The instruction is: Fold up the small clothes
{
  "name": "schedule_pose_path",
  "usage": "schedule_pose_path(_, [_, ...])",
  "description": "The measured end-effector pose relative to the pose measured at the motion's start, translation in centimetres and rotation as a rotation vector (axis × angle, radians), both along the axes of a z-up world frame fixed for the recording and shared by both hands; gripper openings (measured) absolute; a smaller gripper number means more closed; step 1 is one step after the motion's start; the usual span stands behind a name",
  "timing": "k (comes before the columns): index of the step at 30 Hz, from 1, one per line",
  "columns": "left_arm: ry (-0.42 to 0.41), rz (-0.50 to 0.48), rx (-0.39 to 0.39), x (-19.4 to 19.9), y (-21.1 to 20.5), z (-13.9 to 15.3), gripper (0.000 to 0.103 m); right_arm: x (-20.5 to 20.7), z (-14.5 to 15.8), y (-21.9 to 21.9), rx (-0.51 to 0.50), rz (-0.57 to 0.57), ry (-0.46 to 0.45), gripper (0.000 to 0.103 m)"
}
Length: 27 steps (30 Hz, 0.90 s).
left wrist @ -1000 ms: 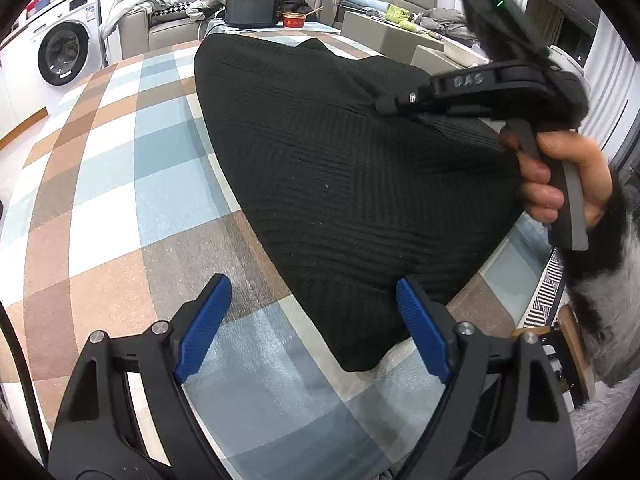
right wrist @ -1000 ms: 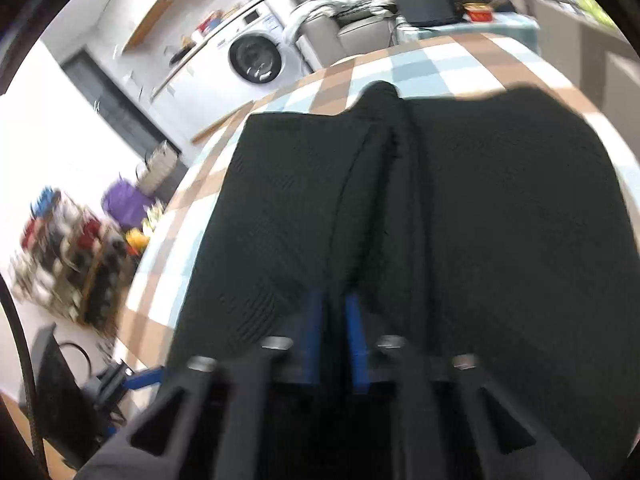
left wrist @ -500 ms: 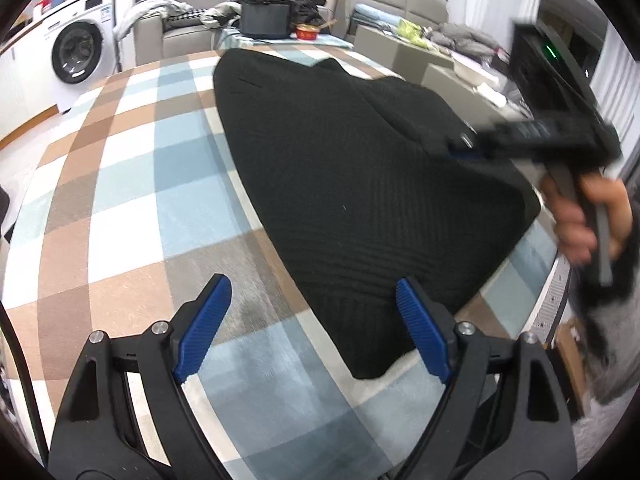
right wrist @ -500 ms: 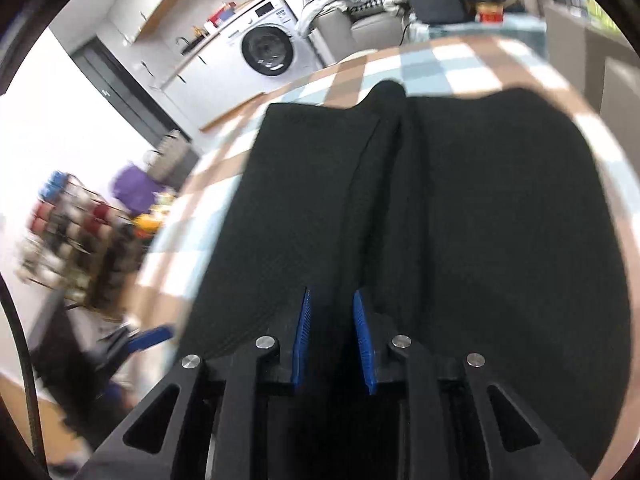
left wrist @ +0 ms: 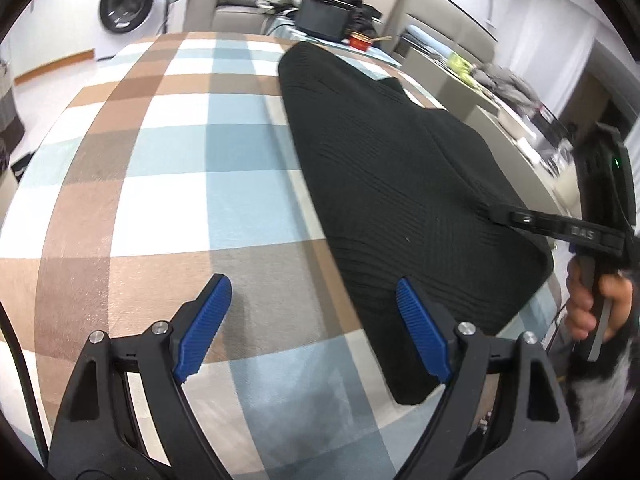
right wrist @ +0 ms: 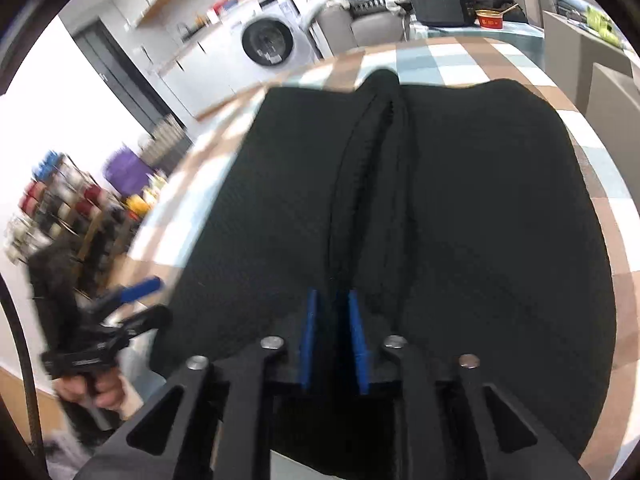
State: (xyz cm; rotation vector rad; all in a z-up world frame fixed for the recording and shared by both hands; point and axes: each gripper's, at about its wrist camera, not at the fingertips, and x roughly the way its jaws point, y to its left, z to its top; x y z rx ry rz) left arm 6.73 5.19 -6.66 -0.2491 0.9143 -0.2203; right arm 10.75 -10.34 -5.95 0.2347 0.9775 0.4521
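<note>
A black knitted garment (left wrist: pixel 392 184) lies spread on the checked table cover (left wrist: pixel 168 184). My left gripper (left wrist: pixel 312 328) is open and empty, low over the cover at the garment's near left edge. My right gripper (right wrist: pixel 332 336) is shut on a raised ridge of the black garment (right wrist: pixel 480 216), near its edge. The right gripper also shows in the left wrist view (left wrist: pixel 560 232) at the garment's right side. The left gripper shows at the lower left in the right wrist view (right wrist: pixel 132 312).
A washing machine (left wrist: pixel 128 4) stands at the back left. A sofa with a black box (left wrist: pixel 324 20) and a red bowl (left wrist: pixel 360 42) is behind the table. Shelves with colourful items (right wrist: pixel 60 208) stand to the left in the right wrist view.
My left gripper has drawn back and to the left, off the garment's corner. My right gripper has moved toward the garment's right edge, still holding the fabric ridge.
</note>
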Motion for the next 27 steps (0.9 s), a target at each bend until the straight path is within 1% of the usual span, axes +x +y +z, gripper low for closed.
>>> schedule_pose_path(1, [0.0,0.007,-0.007,0.2,0.2,-0.1,0.083,0.5,-0.1,-0.4,0.003,-0.016,-0.004,0.039])
schedule_pose_path(2, [0.0,0.014,-0.011,0.3,0.3,-0.1,0.083,1.1,-0.3,-0.7,0.01,-0.035,-0.003,0.041])
schedule_pose_path(5, [0.002,0.023,-0.013,1.0,0.3,-0.3,0.083,2.8,-0.9,-1.4,0.022,-0.065,0.008,0.041])
schedule_pose_path(8, [0.001,0.029,-0.006,1.6,0.1,-0.3,0.083,5.2,-1.5,-1.1,0.037,-0.062,0.029,0.043])
schedule_pose_path(10, [0.005,0.03,-0.006,2.2,0.0,-0.2,0.083,6.5,-1.5,-0.9,0.073,-0.038,0.03,0.044])
schedule_pose_path(13, [0.012,0.031,-0.012,3.0,-0.1,-0.2,0.083,7.7,-1.2,0.1,0.079,-0.005,0.038,0.044])
schedule_pose_path(15, [0.015,0.029,-0.012,3.6,-0.2,-0.2,0.083,8.5,-1.2,0.8,0.061,0.017,0.039,0.044])
schedule_pose_path(17, [0.017,0.032,-0.011,4.0,-0.2,-0.2,0.083,9.1,-1.3,1.7,0.022,0.04,0.027,0.044])
schedule_pose_path(18, [0.019,0.034,-0.012,4.3,-0.2,-0.2,0.083,9.1,-1.4,2.0,0.004,0.048,0.016,0.042])
schedule_pose_path(19, [0.021,0.036,-0.012,4.4,-0.2,-0.2,0.083,9.0,-1.3,2.2,-0.02,0.058,0.002,0.032])
schedule_pose_path(20, [0.021,0.038,-0.011,4.5,-0.2,-0.2,0.083,8.5,-1.2,2.2,-0.032,0.062,-0.011,0.027])
schedule_pose_path(21, [0.02,0.04,-0.01,4.6,-0.2,-0.1,0.083,8.3,-1.0,2.4,-0.034,0.074,-0.023,0.017])
schedule_pose_path(22, [0.018,0.043,-0.009,4.7,-0.1,0.0,0.083,8.2,-0.8,2.6,-0.036,0.082,-0.034,0.012])
schedule_pose_path(24, [0.012,0.05,-0.005,4.6,0.0,0.3,0.083,7.3,0.5,2.9,-0.039,0.095,-0.08,0.011])
schedule_pose_path(27, [-0.007,0.056,-0.002,4.1,0.0,1.1,0.083,5.1,4.4,2.4,-0.003,0.114,-0.19,0.011])
